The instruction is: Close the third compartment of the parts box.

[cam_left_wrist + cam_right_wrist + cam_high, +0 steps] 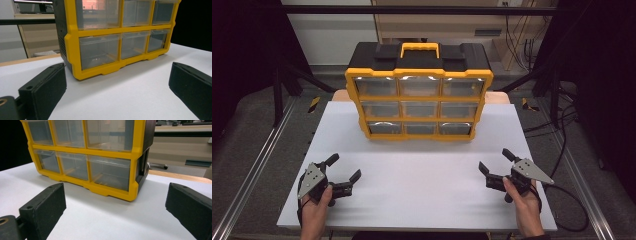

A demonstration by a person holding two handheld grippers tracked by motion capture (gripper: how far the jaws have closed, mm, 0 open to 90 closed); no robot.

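we've not begun: the drawer cabinet (pixel 418 95) stands at twelve o'clock on the surface (pixel 422 180), all drawers shut. our left tongs (pixel 343 173) and right tongs (pixel 495 162) rest apart, holding nothing, well short of it.

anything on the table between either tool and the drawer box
Nothing visible: bare white table lies between the left tool, the right tool and the yellow drawer box. Both tools are open.

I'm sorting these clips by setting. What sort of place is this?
Probably a lab recording bench: a white table between metal rails, cables on the floor, a person holding two grippers, left gripper, right gripper, facing a yellow drawer organizer.
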